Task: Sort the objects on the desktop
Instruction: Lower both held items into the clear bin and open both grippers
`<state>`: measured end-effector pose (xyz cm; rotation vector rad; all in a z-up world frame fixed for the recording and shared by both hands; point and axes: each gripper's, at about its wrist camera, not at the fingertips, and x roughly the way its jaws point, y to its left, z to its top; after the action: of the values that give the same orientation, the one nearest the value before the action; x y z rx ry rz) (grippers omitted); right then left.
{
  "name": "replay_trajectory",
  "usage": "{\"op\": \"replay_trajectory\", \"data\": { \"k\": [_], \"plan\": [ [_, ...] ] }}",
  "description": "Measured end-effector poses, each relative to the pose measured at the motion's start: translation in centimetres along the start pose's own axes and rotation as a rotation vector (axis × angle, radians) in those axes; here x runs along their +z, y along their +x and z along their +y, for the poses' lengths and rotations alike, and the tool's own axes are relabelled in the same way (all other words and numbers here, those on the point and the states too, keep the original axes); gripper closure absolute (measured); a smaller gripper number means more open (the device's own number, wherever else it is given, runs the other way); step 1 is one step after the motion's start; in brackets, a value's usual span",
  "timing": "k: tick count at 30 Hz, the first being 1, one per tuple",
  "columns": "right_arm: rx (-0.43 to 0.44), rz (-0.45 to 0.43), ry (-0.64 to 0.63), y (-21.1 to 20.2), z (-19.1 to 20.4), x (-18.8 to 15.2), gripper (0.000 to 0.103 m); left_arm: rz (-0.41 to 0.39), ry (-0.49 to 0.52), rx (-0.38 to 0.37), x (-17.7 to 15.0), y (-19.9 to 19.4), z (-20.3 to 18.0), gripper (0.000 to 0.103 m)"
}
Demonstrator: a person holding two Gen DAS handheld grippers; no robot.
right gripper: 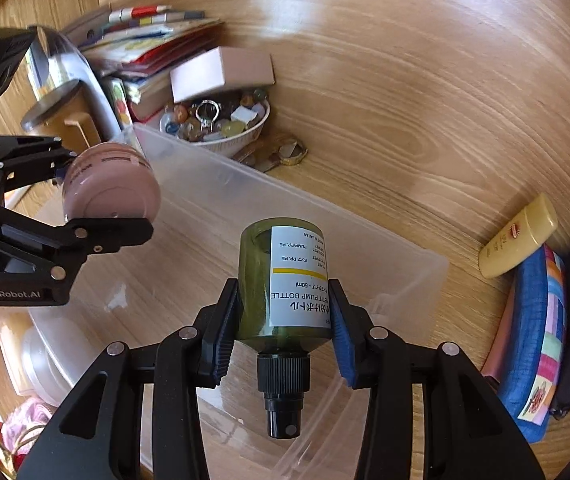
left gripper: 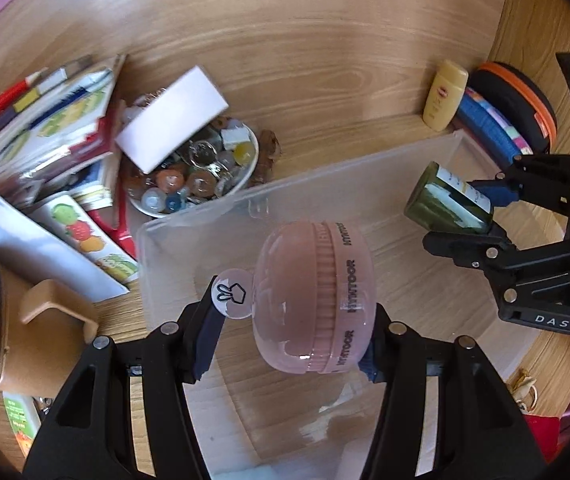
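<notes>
Now your pink round case (left gripper: 315,296) and green pump bottle (right gripper: 285,284) both hang over the clear plastic bin (left gripper: 365,168), so you should lower each close to the floor of the bin before letting go. Your left gripper (left gripper: 289,336) is part-open, clamped on the case across its ribbed seam; your right gripper (right gripper: 283,320) is narrower, pads pressing the bottle's sides, nozzle toward you. Keep them apart as you descend, and steer clear of the bowl of marbles (left gripper: 201,172) just beyond the bin's far wall.

Both wrist views face steeply down, close over shared clear bin (left gripper: 189,236) (right gripper: 221,184).
</notes>
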<state>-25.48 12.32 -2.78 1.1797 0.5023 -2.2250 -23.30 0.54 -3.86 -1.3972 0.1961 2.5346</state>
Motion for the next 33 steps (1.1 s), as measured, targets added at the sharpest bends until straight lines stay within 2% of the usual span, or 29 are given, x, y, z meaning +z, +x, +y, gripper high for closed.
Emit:
{"op": "replay_trajectory", "data": {
  "k": [7,9,19,26,28,30,33],
  "plan": [
    [-0.004,0.053,-0.053,1.1,0.9,0.0,0.065,0.032,0.033,0.01,-0.1,1.1,-0.4,0.047],
    [-0.005,0.068,-0.069,1.4,1.1,0.0,0.065,0.041,0.041,-0.008,0.0,1.3,-0.6,0.047],
    [-0.004,0.135,-0.125,2.0,2.0,-0.3,0.065,0.082,0.092,0.025,-0.2,1.6,-1.1,0.047],
    [-0.021,0.148,-0.148,2.1,2.4,-0.6,0.065,0.09,0.12,0.044,-0.2,1.6,-1.6,0.041],
    [-0.031,0.148,-0.151,2.2,2.6,-0.4,0.063,0.086,0.121,0.055,-0.4,1.3,-1.3,0.038],
    [-0.044,0.144,-0.146,2.0,2.5,-0.4,0.055,0.076,0.119,0.057,-0.3,1.0,-1.2,0.034],
    [-0.057,0.12,-0.141,1.2,2.6,-0.5,0.05,0.066,0.118,0.077,-0.4,0.6,-1.4,0.032]
  ]
}}
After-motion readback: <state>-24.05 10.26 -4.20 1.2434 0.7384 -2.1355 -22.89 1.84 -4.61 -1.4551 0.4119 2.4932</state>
